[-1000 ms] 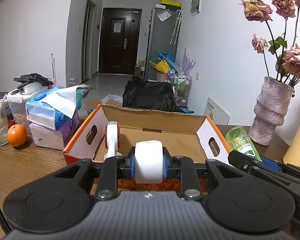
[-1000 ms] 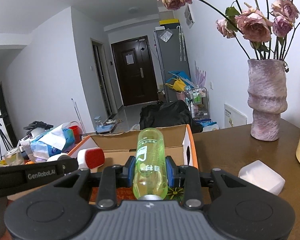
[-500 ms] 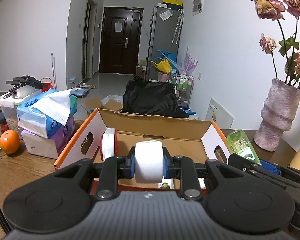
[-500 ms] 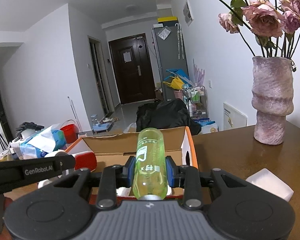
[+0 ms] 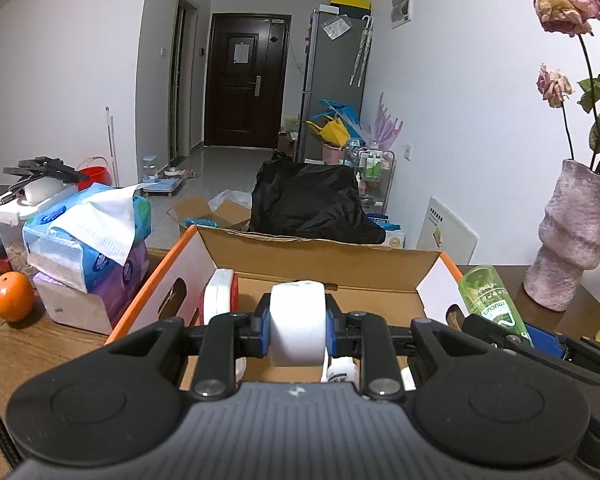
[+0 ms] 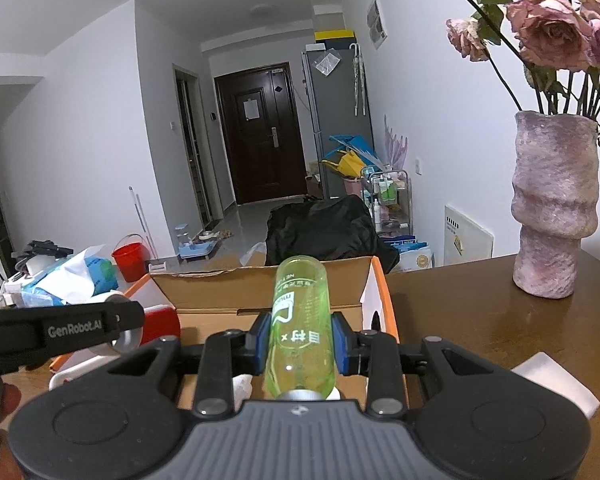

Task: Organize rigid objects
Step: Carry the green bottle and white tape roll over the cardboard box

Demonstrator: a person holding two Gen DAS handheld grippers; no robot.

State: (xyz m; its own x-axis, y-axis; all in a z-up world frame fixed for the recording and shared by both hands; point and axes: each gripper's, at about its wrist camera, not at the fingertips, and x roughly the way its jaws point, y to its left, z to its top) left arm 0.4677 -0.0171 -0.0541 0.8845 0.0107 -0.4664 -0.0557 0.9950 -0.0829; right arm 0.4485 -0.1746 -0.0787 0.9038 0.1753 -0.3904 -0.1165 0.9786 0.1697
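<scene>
The cardboard box (image 5: 320, 268) with orange outer sides sits open on the wooden table (image 6: 480, 312) and serves as the landmark. The left gripper (image 5: 298, 326) is clamped on a white cylinder (image 5: 298, 324), its blue pads pressing both sides, and holds it over the near edge of the box. The right gripper (image 6: 300, 342) is closed around a green transparent bottle (image 6: 300, 320), which points away from the camera above the box's near right part. Inside the box, against its left wall, a red-and-white container (image 5: 220, 300) stands on edge; a small white bottle (image 5: 342, 372) lies at the near wall. To the left of the box lie stacked tissue packs (image 5: 88, 240) and an orange (image 5: 12, 296). To its right stands a pink vase (image 6: 552, 208) with dried roses, and nearer, a white block (image 6: 552, 380).
</scene>
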